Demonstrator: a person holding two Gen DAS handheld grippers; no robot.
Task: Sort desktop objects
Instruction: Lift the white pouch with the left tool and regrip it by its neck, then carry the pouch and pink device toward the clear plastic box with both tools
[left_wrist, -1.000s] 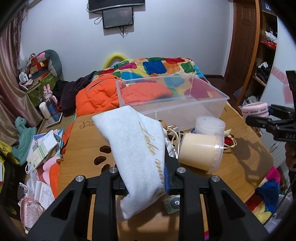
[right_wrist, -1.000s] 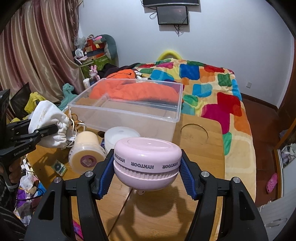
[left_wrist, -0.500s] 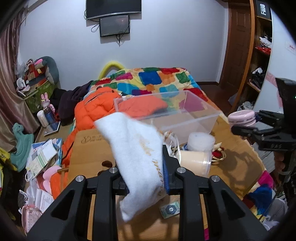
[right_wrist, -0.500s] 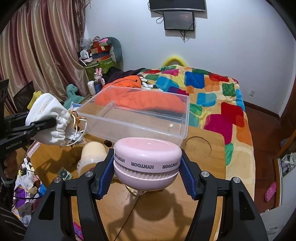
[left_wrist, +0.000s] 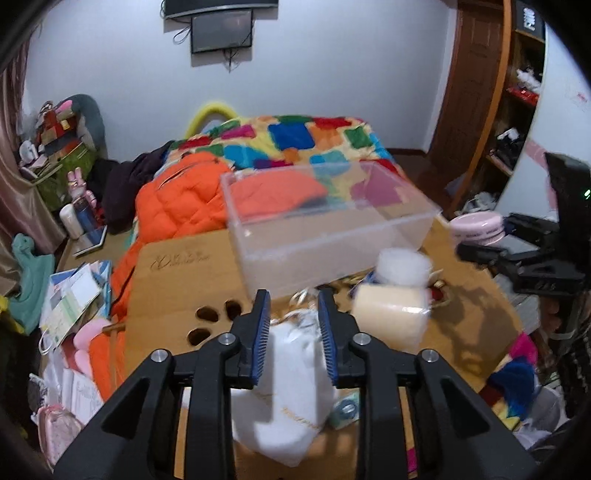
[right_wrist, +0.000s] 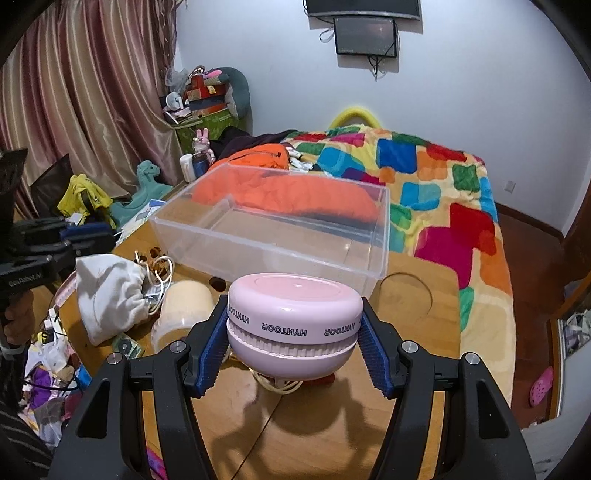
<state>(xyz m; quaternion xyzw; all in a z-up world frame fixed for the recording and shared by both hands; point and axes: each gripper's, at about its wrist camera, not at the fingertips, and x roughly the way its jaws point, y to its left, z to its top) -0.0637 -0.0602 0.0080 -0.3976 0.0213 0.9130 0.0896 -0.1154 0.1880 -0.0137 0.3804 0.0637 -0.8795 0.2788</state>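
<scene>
Left wrist view
- Left gripper (left_wrist: 293, 325): jaws opening; the white cloth pouch (left_wrist: 291, 398) lies below and between them on the table, pads not pressing it.
- Table (left_wrist: 177, 291): light wood, paw-shaped cut-outs near the left fingertip, an engraved mark toward the far edge.
- Clear plastic box (left_wrist: 325, 225): open top, nothing inside, at the far side of the table.
- Cream jar (left_wrist: 388, 314): on its side just right of the gripper, a white-lidded jar (left_wrist: 402, 266) behind it; both blurred.
- Room: bed with a patchwork quilt (left_wrist: 295, 136) and an orange jacket (left_wrist: 177, 206) beyond the table; screen on the white wall; wooden door at right; papers and toys on the floor at left.
- Right gripper (left_wrist: 517, 243): seen at the right edge, carrying the pink round case (left_wrist: 476, 229).

Right wrist view
- Right gripper (right_wrist: 291, 336): half spread, pads clamped on both sides of the pink round case (right_wrist: 293, 317), held above the table.
- Table (right_wrist: 406, 314): round recess to the right of the case; shadows of the fingers on the near wood.
- Clear plastic box (right_wrist: 273, 229): straight ahead, past the case.
- White cloth pouch (right_wrist: 107, 299): slumped on the table at left, cord tangle beside it, cream jar (right_wrist: 181, 310) just right of it.
- Left gripper: at the left edge near the pouch; its jaws are hard to make out here.
- Room: striped curtain (right_wrist: 92, 92) at left, quilted bed at right, screen high on the wall.
</scene>
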